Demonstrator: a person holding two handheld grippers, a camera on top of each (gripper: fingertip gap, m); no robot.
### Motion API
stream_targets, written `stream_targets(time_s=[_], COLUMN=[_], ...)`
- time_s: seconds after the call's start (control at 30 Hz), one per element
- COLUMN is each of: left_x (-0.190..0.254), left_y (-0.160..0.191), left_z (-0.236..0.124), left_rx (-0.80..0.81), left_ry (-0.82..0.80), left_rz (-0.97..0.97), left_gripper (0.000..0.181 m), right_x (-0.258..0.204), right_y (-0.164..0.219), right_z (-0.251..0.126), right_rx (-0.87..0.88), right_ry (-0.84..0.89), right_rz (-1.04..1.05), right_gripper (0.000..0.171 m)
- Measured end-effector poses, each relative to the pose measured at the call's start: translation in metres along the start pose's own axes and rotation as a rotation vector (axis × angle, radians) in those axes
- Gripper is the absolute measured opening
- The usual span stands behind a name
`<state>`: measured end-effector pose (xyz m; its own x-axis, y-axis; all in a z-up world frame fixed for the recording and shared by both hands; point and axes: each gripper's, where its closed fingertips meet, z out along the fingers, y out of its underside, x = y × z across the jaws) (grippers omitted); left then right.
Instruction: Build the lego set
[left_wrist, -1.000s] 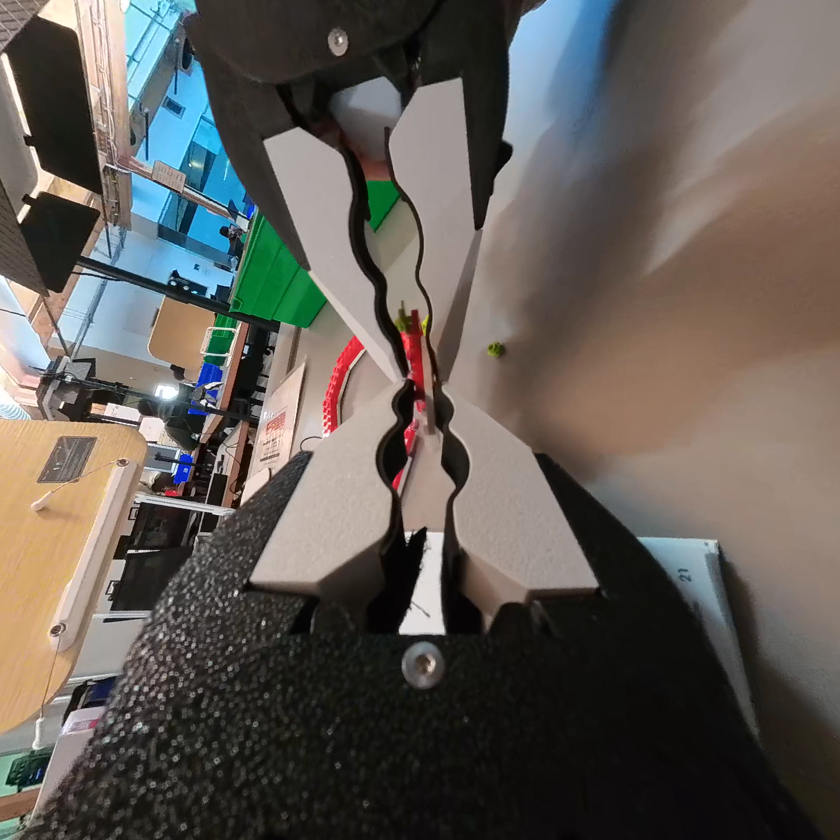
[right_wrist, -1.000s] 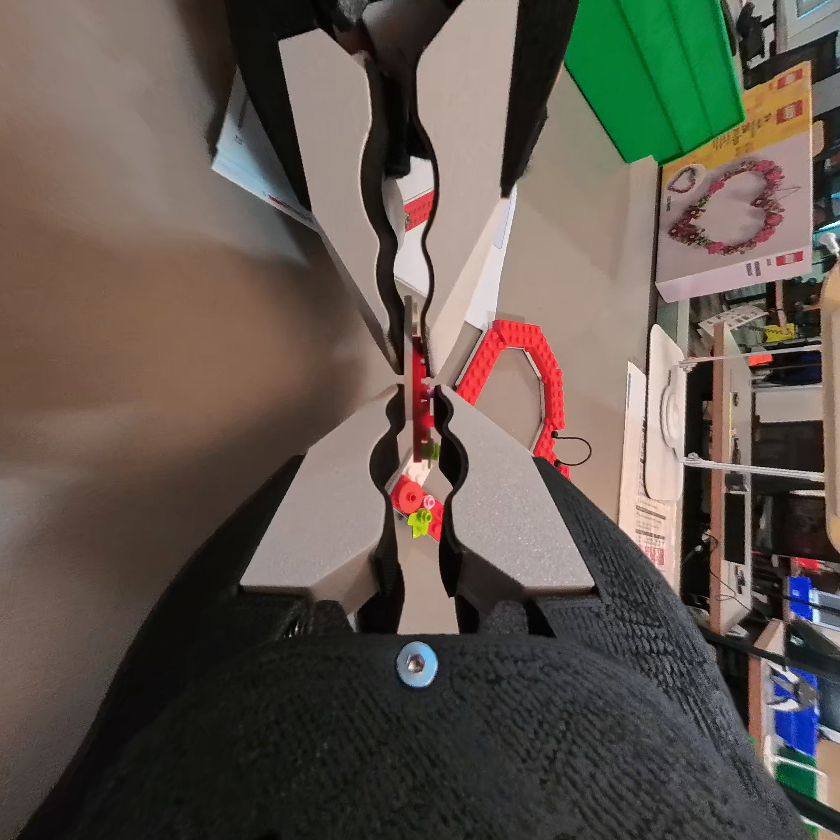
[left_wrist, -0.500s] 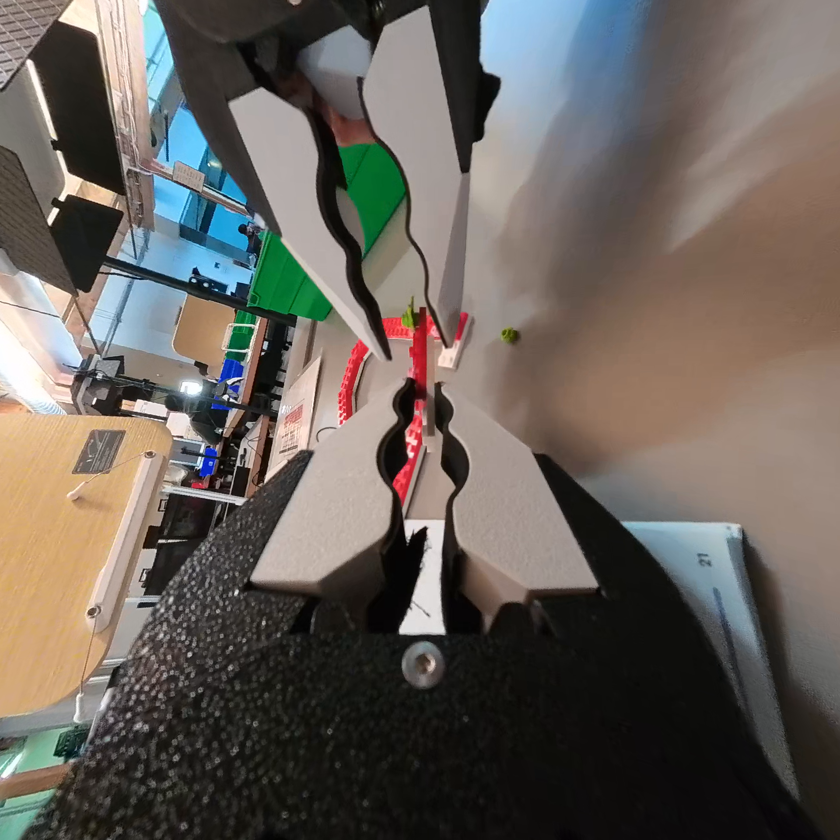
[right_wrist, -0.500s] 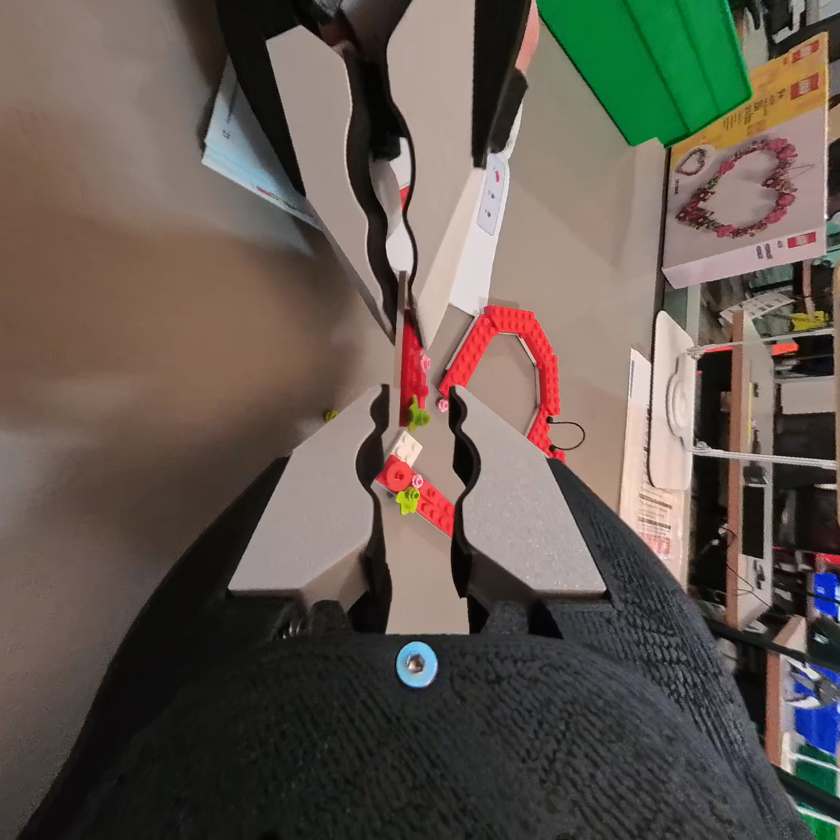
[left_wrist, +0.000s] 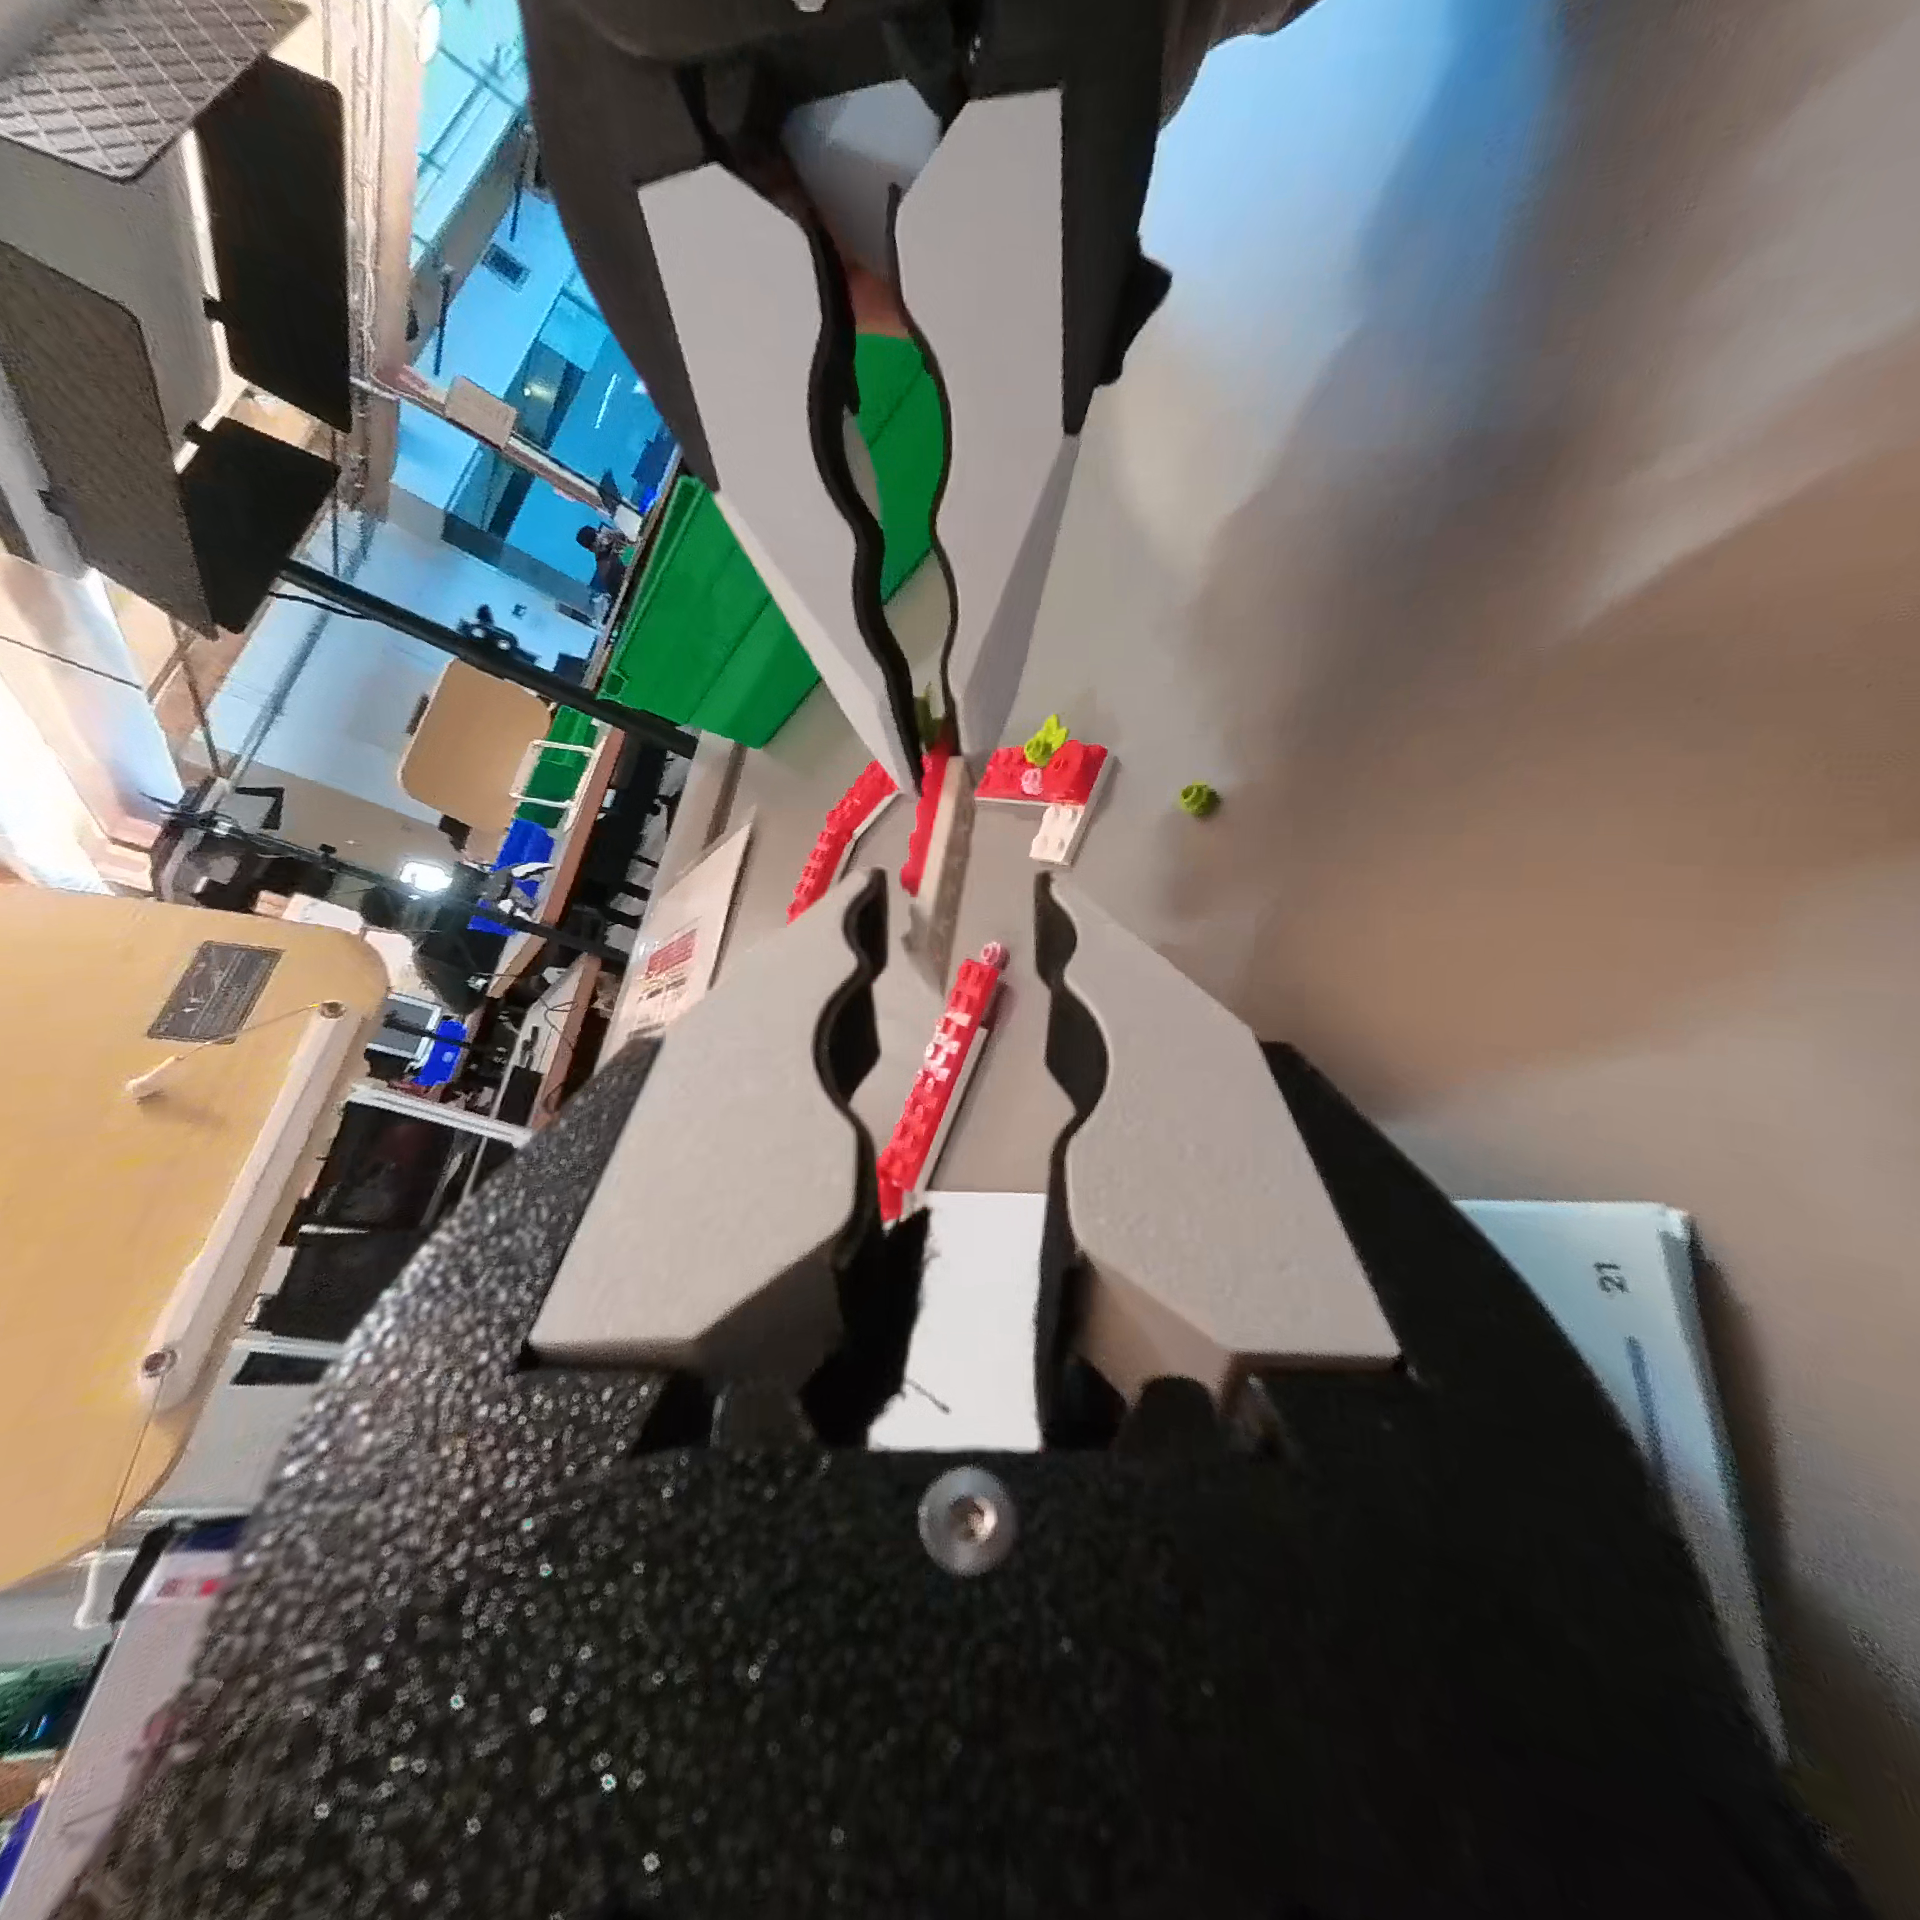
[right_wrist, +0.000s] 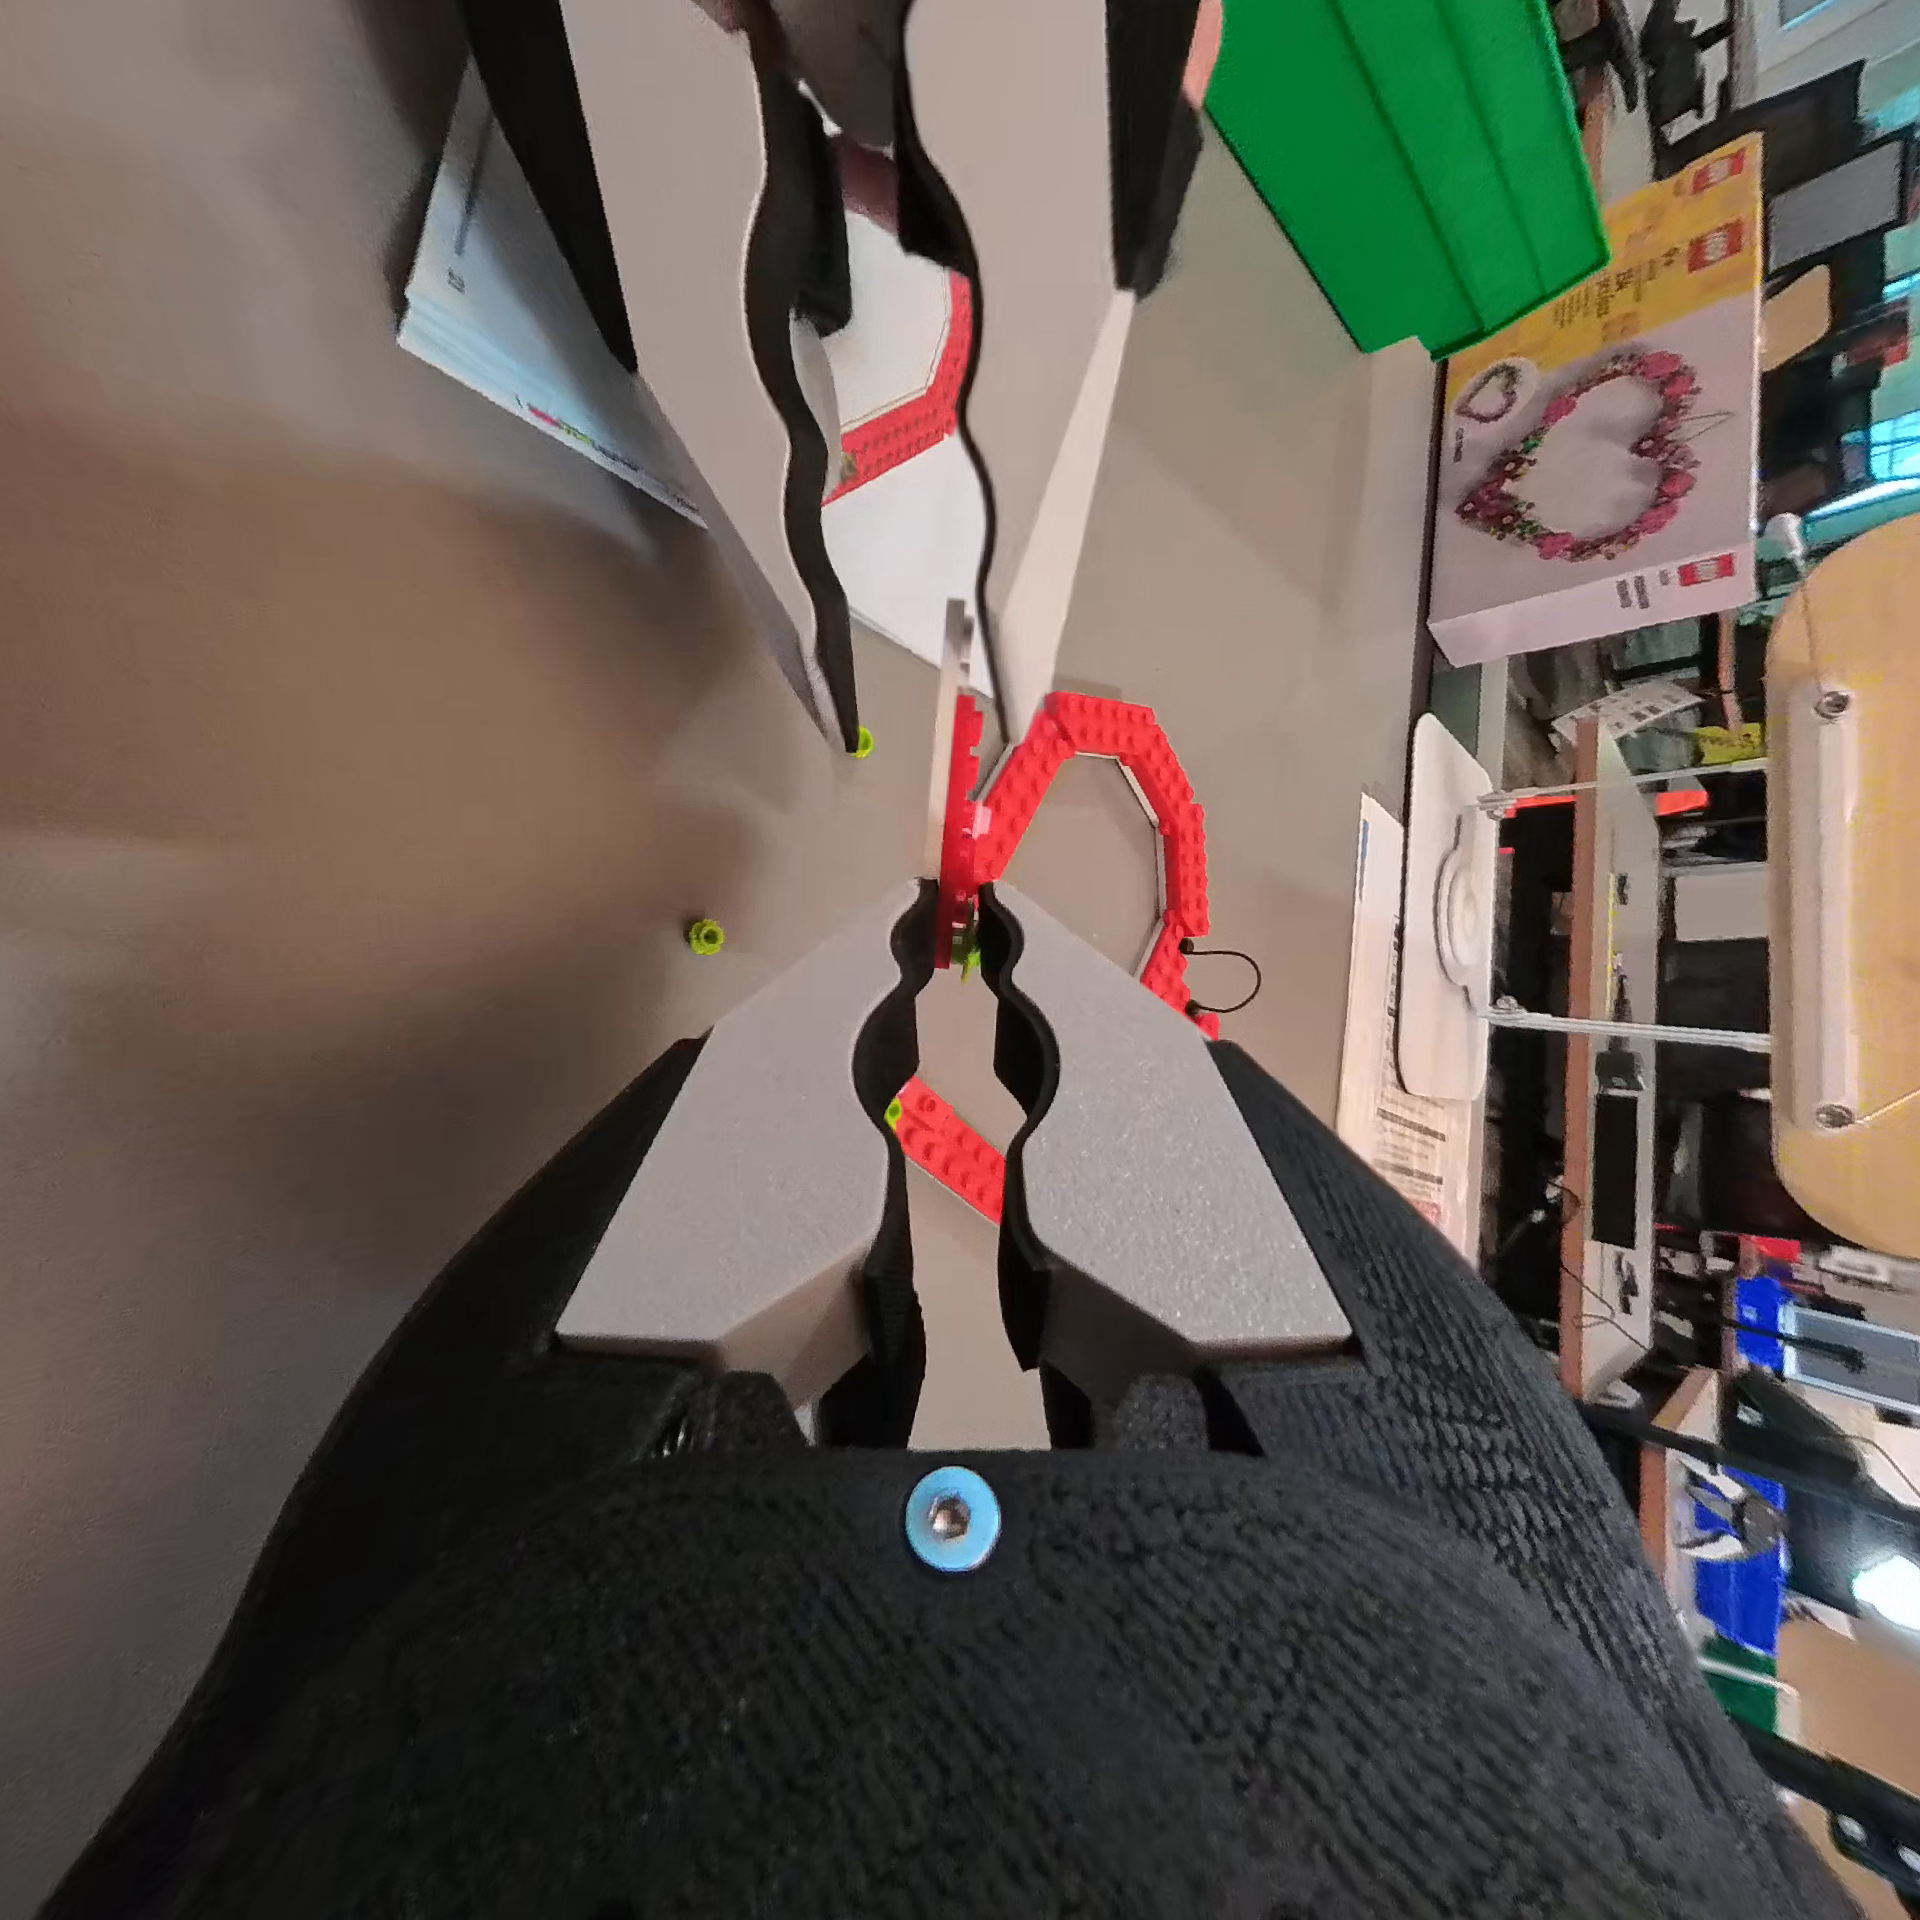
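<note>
My right gripper (right_wrist: 951, 896) is shut on a thin red-and-grey lego plate assembly (right_wrist: 954, 800), held edge-on above the table, with a lime leaf at its near end. In the left wrist view the plate assembly (left_wrist: 940, 873) hangs from the right gripper (left_wrist: 935, 767). My left gripper (left_wrist: 958, 883) is open, its jaws standing on either side of the plate's free end without touching it. A red heart-shaped frame (right_wrist: 1179, 831) lies on the table behind. A curved red segment (left_wrist: 940, 1070) lies under the left gripper.
Another red segment with a lime leaf and a white brick (left_wrist: 1044, 777) lies on the table, with a loose lime stud (left_wrist: 1198, 798) beside it. The instruction booklet (left_wrist: 1652, 1371), a green bin (right_wrist: 1403, 166) and the set's box (right_wrist: 1600, 416) border the work area.
The left gripper, shut on the plate assembly before, has opened. The right gripper opened half a second ago and has now shut on the assembly's other end.
</note>
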<state>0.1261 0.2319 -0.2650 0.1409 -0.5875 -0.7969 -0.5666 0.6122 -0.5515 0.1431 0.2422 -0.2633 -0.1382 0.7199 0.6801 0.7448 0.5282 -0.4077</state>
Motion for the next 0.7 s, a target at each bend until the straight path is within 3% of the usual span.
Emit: stream_targets(time_s=[0.1,0.2,0.4,0.57,0.7], left_x=[0.002,-0.002,-0.012,-0.010,-0.021], left_y=[-0.001,-0.001,0.007,0.016,0.034], left_z=[0.001,0.001,-0.004,-0.007,-0.016], left_rx=[-0.004,-0.012,-0.063,-0.132,-0.193], left_ry=[0.000,-0.029,-0.073,-0.050,-0.077], left_rz=[0.021,0.031,0.080,0.131,0.093], left_gripper=[0.027,0.007,0.006,0.006,0.005], right_x=[-0.001,-0.003,-0.002,-0.009,-0.009], right_y=[-0.002,-0.002,-0.008,-0.013,-0.030], right_z=[-0.001,0.000,-0.002,-0.002,-0.012], right_rx=[0.002,-0.001,0.034,-0.002,0.079], right_ry=[0.003,0.000,-0.031,-0.098,-0.131], right_rz=[-0.017,-0.033,0.054,0.204,0.303], right_gripper=[0.006,0.006,0.022,0.028,0.030])
